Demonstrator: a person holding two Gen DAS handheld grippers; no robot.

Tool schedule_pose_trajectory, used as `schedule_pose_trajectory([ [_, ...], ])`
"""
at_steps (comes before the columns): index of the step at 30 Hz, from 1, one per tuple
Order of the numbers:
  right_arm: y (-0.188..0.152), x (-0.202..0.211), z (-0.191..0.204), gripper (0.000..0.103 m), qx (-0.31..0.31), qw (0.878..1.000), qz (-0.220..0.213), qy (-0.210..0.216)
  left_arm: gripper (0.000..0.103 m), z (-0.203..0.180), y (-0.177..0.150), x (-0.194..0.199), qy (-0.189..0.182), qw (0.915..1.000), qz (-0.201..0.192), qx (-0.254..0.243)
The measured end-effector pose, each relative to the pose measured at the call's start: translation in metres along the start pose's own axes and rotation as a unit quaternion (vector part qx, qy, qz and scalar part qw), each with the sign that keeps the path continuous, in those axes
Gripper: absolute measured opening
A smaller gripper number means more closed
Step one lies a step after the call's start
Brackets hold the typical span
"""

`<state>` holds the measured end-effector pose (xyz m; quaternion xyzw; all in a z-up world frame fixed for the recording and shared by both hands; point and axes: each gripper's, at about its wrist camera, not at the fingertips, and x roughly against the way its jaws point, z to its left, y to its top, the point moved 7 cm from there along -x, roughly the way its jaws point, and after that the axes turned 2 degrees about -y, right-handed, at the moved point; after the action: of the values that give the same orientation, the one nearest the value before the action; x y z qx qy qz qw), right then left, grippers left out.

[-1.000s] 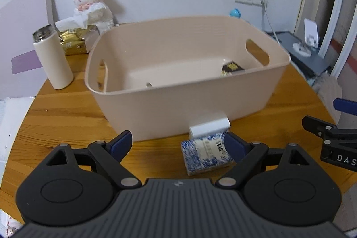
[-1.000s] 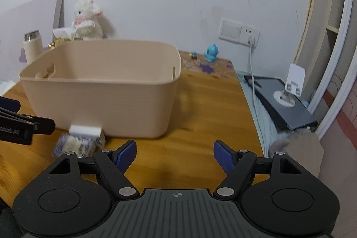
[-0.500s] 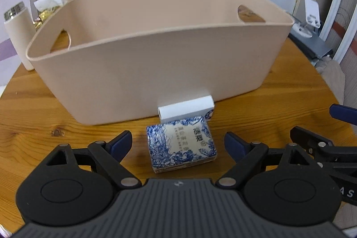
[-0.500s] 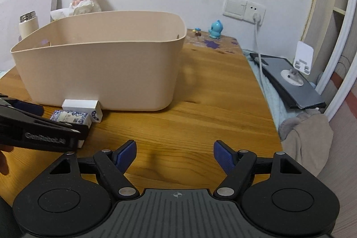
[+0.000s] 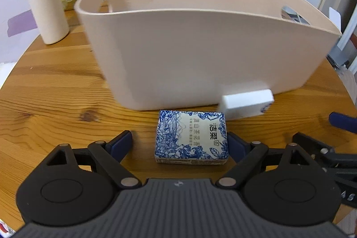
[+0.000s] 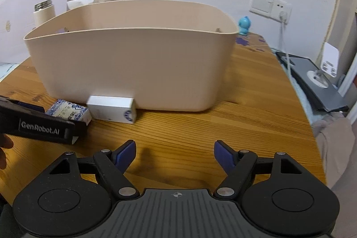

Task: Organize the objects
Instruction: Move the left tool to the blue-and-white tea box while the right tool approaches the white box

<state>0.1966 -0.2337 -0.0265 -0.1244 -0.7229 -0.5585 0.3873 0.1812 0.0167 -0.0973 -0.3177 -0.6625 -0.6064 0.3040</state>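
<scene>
Between the spread fingers of the left gripper (image 5: 178,144): a tissue pack (image 5: 191,137), flat on the table (image 5: 55,104), right pad touching or nearly touching its side, left pad well clear; nothing clamped yet. Probably light, soft, slick in its wrapper; best pinched across the short sides, gently. Just beyond: a white box (image 5: 246,104) against the bin (image 5: 200,48). Off to the side: right gripper (image 6: 175,155), wide apart, empty.
</scene>
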Motion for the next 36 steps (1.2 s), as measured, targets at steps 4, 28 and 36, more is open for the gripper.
schedule_pose_trajectory([
  [4,0.002,-0.007,0.015,0.083,0.007,1.0,0.003,0.013,0.09,0.013,0.0,0.001,0.0,0.9999,0.004,-0.015],
  [28,0.025,-0.045,0.059,0.081,-0.015,0.999,-0.011,0.035,0.09,0.056,0.004,-0.001,0.009,0.9991,-0.001,-0.04],
  [36,0.024,-0.041,0.064,0.055,-0.004,0.999,-0.014,0.03,0.064,0.052,0.002,0.006,0.001,0.9991,-0.008,-0.042],
])
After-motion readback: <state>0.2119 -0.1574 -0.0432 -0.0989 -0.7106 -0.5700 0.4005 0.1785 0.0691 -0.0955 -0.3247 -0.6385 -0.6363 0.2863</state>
